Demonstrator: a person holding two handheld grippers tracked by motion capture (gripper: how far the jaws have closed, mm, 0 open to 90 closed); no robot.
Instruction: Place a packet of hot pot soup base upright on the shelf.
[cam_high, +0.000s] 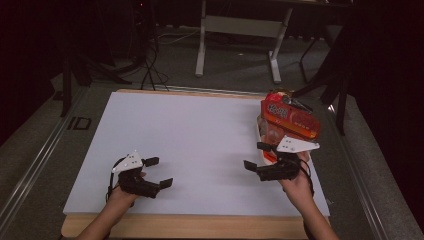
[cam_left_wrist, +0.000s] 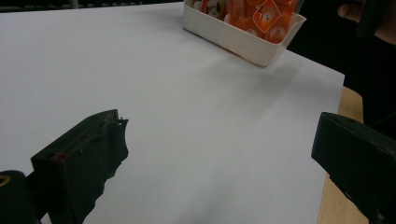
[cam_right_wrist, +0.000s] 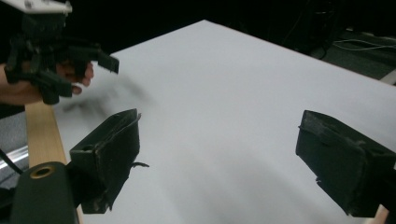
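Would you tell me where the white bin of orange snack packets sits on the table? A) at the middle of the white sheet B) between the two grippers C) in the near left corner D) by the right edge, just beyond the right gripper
D: in the high view the white bin sits at the right edge of the white sheet, just beyond the right gripper, its orange packets standing up.

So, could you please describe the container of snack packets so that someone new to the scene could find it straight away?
Start at the large white board covering the wooden table and go to its far right edge, just beyond the right gripper. There stands a cream rectangular tub packed with orange and red snack packets. It is the only brightly coloured thing on the board.
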